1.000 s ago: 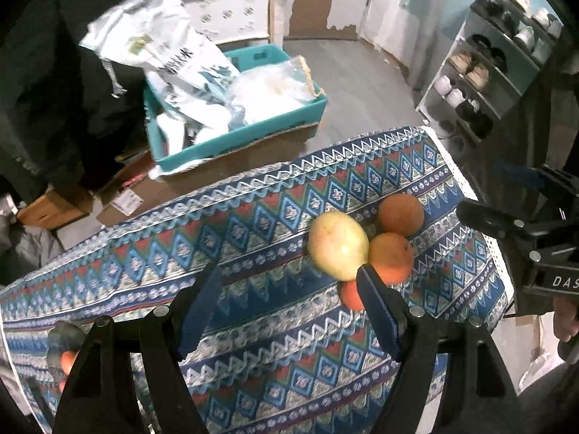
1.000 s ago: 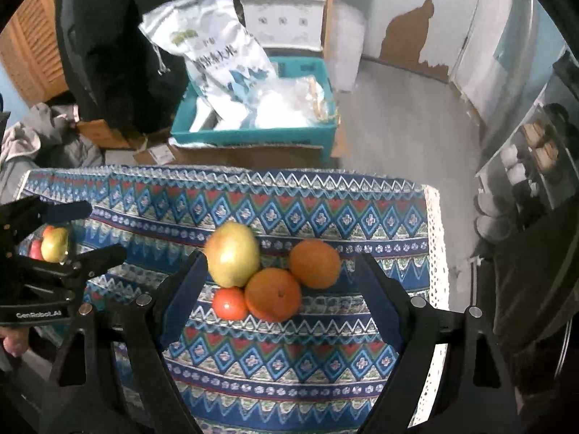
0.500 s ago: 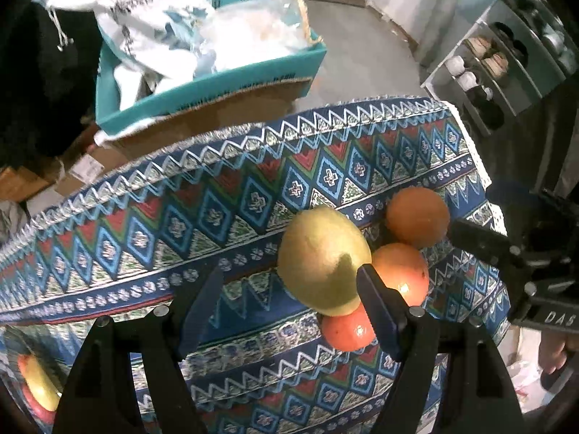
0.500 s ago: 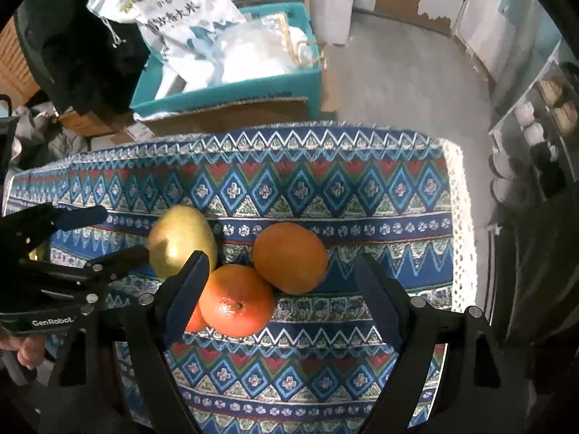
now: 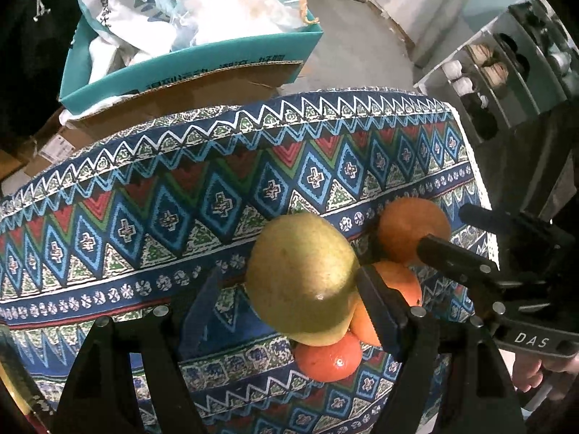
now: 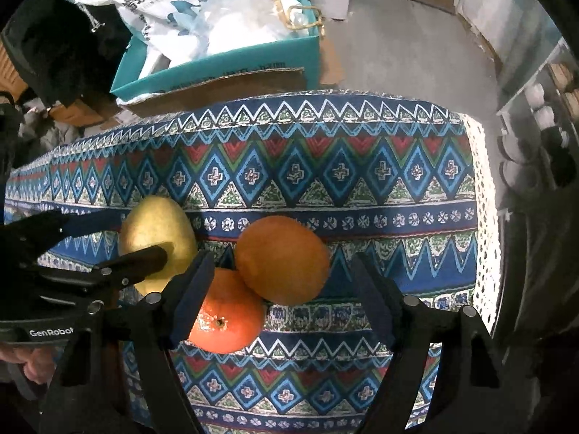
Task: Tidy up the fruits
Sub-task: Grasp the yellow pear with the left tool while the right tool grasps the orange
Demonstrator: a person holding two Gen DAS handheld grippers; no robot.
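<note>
A yellow-green pear (image 5: 302, 278) lies on the patterned tablecloth (image 5: 181, 195) in a tight cluster with two oranges (image 5: 412, 228) (image 5: 392, 296) and a small tangerine (image 5: 327, 358). My left gripper (image 5: 289, 300) is open, its fingers either side of the pear. My right gripper (image 6: 282, 289) is open around the far orange (image 6: 282, 258), with the near orange (image 6: 228, 320) by its left finger. The pear shows in the right wrist view (image 6: 157, 242) with the left gripper's fingers (image 6: 144, 258) around it.
Beyond the table's far edge stands a teal cardboard box (image 6: 224, 61) holding a rice bag (image 6: 163, 3) and plastic bags. A shoe rack (image 5: 506, 72) stands on the right. The cloth's lace hem (image 6: 486, 217) marks the table's right edge.
Both grippers have moved forward and down onto the fruit cluster. The left one now straddles the pear and the right one straddles the far orange. The fruit has not moved.
</note>
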